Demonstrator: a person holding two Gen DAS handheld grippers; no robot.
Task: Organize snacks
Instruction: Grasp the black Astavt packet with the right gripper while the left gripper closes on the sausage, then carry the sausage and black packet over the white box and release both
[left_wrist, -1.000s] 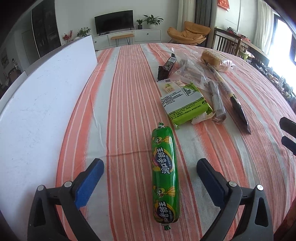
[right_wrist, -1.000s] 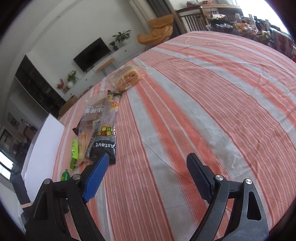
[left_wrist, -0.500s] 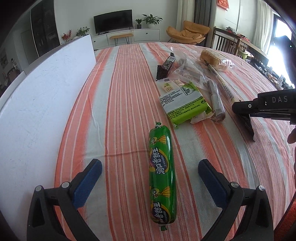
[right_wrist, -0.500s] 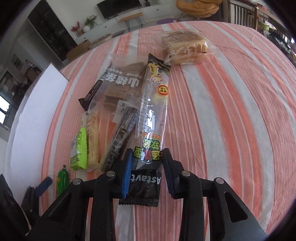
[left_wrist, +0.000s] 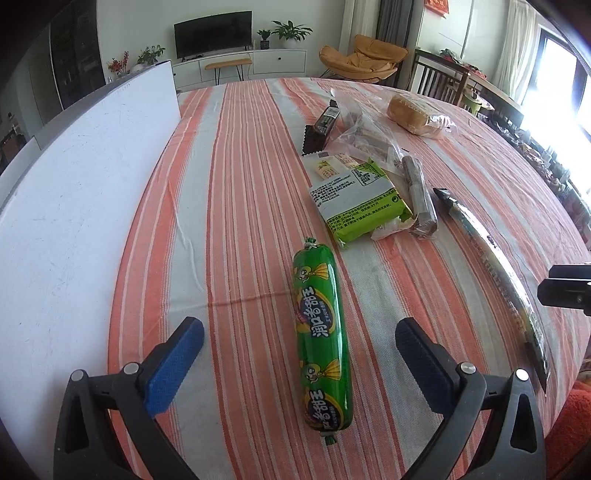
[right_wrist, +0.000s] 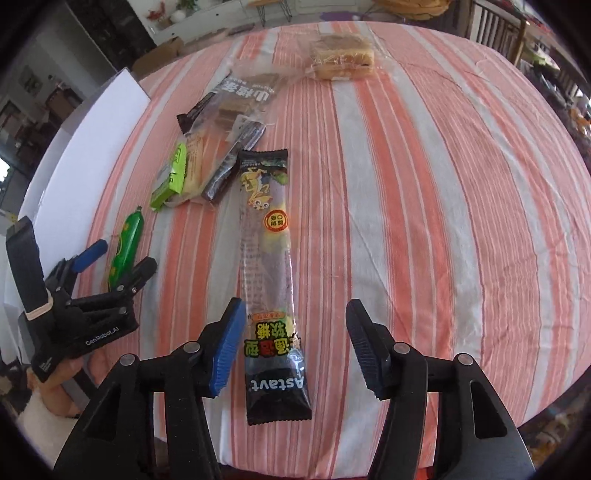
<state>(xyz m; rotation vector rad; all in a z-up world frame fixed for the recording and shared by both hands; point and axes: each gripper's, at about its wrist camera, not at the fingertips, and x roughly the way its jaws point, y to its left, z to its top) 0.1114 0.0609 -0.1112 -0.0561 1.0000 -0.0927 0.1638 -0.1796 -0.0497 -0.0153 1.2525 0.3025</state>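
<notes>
While my right gripper (right_wrist: 293, 345) opens, its pads clear of the long black candy pack (right_wrist: 269, 266) lying between them on the striped tablecloth (right_wrist: 424, 192), my left gripper (left_wrist: 299, 354) gapes over the green sausage (left_wrist: 319, 332); a snack pile (right_wrist: 218, 147) crowds just beyond

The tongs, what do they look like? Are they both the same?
Yes, they match. Each of the left tongs and right tongs has two black plastic arms with silver rivets and ribbed blue pads. In the right view, the left one's black body reads "GenRobot.AI" in white. A fluffy white sleeve shows below it.
</notes>
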